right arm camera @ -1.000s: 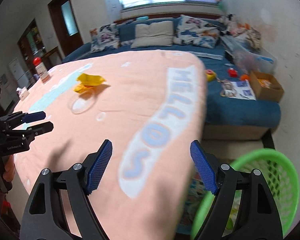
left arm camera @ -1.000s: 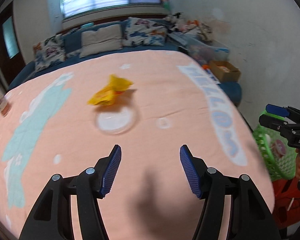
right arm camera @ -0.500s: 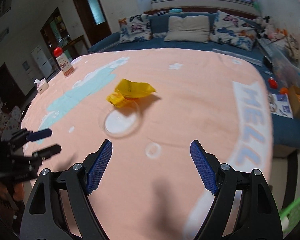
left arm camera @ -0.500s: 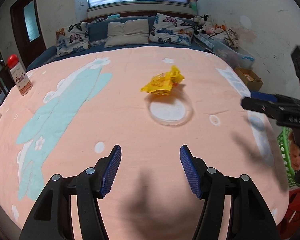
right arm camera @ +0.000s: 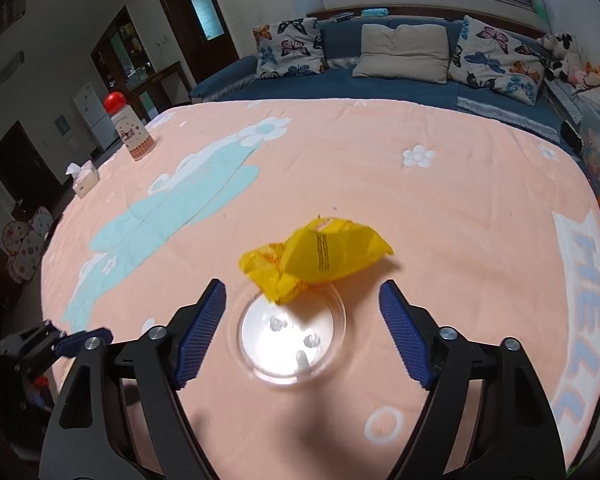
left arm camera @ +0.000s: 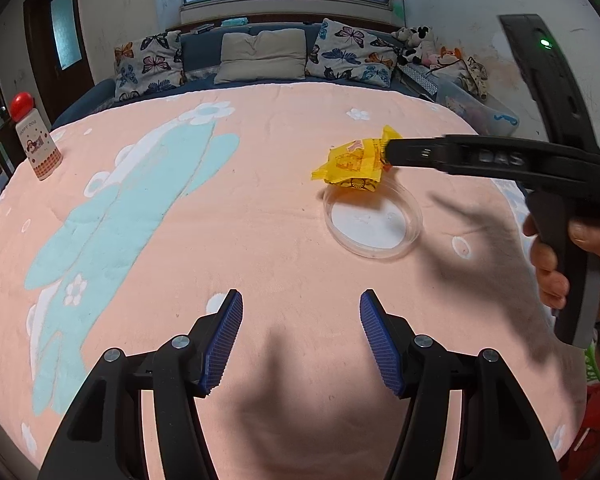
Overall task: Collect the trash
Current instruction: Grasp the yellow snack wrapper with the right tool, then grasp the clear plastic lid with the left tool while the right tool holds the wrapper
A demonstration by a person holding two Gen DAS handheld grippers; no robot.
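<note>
The right tongs (right arm camera: pixel 302 332) are closing with nothing yet between their pads, hovering over the clear dish (right arm camera: pixel 290 334). The yellow wrapper (right arm camera: pixel 320 258) is lying just ahead on the dish's far rim. The left tongs (left arm camera: pixel 300 340) are hanging open and empty, well short of it.

Yellow snack wrapper (right arm camera: pixel 320 258) crumpled, lying half over the 12 o'clock rim of my clear round plastic lid (right arm camera: pixel 292 336), which sits flat, open side up.
</note>
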